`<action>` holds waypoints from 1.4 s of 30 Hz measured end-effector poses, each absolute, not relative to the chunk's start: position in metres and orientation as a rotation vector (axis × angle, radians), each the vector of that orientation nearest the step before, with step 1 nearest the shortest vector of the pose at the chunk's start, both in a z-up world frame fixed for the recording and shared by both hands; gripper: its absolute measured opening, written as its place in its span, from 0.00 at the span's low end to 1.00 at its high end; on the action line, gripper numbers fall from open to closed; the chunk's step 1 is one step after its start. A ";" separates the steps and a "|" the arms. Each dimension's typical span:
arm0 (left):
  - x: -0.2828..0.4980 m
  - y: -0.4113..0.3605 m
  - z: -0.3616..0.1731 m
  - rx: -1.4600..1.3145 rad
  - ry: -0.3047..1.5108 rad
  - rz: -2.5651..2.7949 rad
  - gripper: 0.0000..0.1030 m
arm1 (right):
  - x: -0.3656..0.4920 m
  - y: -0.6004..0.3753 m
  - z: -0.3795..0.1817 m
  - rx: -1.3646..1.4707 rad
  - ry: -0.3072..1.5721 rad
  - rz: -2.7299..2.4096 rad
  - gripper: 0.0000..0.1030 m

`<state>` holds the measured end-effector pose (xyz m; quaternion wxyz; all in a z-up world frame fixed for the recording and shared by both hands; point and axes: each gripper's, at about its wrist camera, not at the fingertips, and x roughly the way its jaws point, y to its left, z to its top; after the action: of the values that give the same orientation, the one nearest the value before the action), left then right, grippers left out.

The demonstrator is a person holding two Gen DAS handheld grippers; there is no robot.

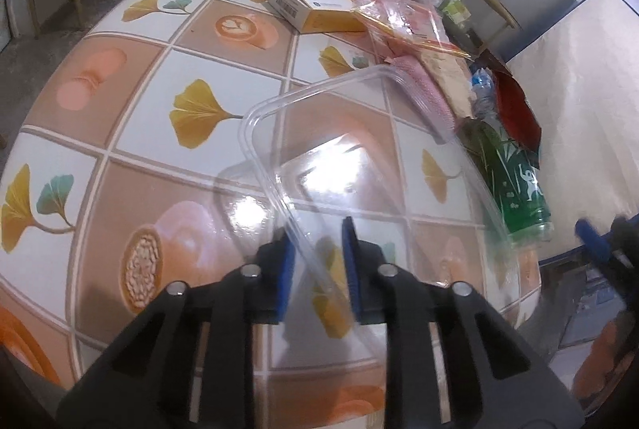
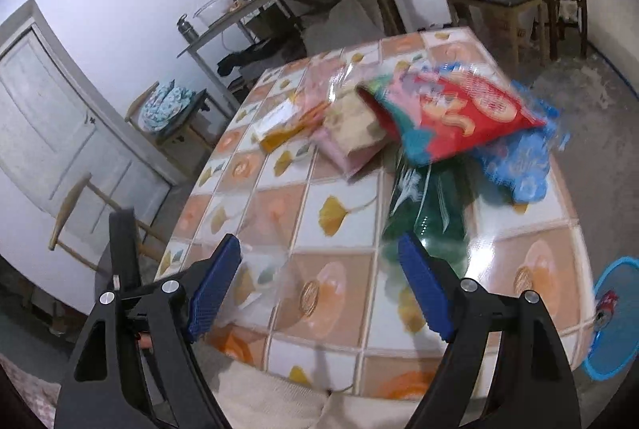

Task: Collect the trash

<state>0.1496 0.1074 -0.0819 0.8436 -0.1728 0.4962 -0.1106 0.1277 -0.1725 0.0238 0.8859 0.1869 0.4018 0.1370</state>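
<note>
Two hand-held grippers are working over a bench (image 1: 120, 78) covered in a tile-print cloth with ginkgo leaves and coffee cups. In the left wrist view the left hand-held gripper (image 1: 319, 249) is sitting narrow, its blue pads (image 1: 285, 277) set either side of the near rim of a clear plastic container (image 1: 359, 165); the rim is passing between the pads, though whether they are actually pinching it cannot be told. That container is lying tilted on the near right part of the bench. Just right of it a green plastic bottle (image 1: 515, 181) is lying on its side along the bench's right edge, with a dark red wrapper (image 1: 515, 109) beyond it. Farther off, a white and yellow box (image 1: 315, 6) is resting beside a clear bag with red print (image 1: 399, 18).

In the right wrist view the right hand-held gripper (image 2: 319, 269) is hanging wide and holding nothing, above the near edge of the bench (image 2: 335, 221). Beyond it the green bottle (image 2: 431, 217) is showing blurred, with a red snack bag (image 2: 467, 113) and a blue wrapper (image 2: 519, 165) heaped at the far right. A blue-rimmed bin (image 2: 611, 329) is standing on the floor at the near right, off the bench
</note>
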 end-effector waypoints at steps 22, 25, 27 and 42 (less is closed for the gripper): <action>0.152 0.154 -0.078 -0.348 0.963 -0.195 0.04 | 0.261 -0.138 -0.002 -0.288 0.878 0.003 0.37; 0.151 0.158 -0.078 -0.351 0.959 -0.185 0.04 | 0.262 -0.133 -0.007 -0.343 0.862 -0.024 0.17; 0.150 0.162 -0.077 -0.351 0.953 -0.175 0.03 | 0.256 -0.129 -0.003 -0.370 0.835 -0.028 0.12; 0.140 0.195 -0.073 -0.376 0.921 -0.094 0.02 | 0.102 -0.020 -0.002 -0.864 0.599 0.393 0.09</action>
<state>0.1403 0.1950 -0.0732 0.8778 -0.1802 0.4416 -0.0449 0.1020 -0.0204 -0.0019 0.8467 -0.4096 0.2838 0.1863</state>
